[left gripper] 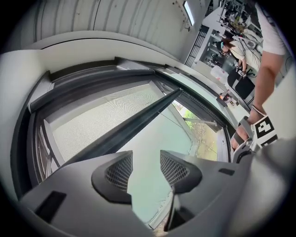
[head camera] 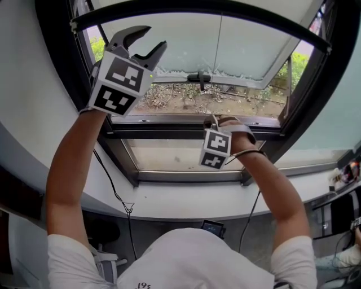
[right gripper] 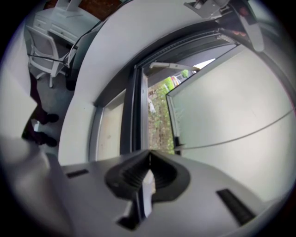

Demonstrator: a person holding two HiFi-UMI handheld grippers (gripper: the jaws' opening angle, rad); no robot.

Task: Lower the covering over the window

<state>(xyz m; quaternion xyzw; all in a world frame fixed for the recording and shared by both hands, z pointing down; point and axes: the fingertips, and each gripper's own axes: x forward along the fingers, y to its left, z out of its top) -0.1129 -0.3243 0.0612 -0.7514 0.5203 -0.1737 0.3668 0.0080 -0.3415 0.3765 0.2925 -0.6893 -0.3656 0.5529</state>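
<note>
- Head view: the roller shade's bottom bar point(head camera: 254, 14) sits high across the top of the window. Its long axis runs the full width of the opening, so nearly all the glass below is uncovered.
- The left gripper point(head camera: 157, 35) is raised at upper left with its jaws well apart and nothing between them. It is just under the bar's left end, so it's the nearer gripper by a clear margin.
- The right gripper point(head camera: 214, 119) is down at the middle, against the dark window frame point(head camera: 186, 132) and well below the bar.
- Beyond the frame, the frosted sash point(head camera: 186, 45) is swung outward, with ground and greenery showing under it.
- Left gripper view: the left gripper point(left gripper: 145, 169) shows two ribbed pads with open air between them and only pale glass behind.
- The bar point(left gripper: 125, 132) cuts diagonally above and beyond the jaws, and the woven shade fabric point(left gripper: 101, 120) lies on its far side. My read is that any reach for the bar goes up and forward from here.
- Right gripper view: the right gripper point(right gripper: 149, 173) is clamped tight on a thin white strip point(right gripper: 147, 185). That's probably the shade's pull cord, though I can't trace it any further.
- The frosted sash point(right gripper: 231, 106) fills the right side, with a sliver of greenery beside it and a white chair point(right gripper: 46, 41) at far left.
- No containers are in play anywhere.
</note>
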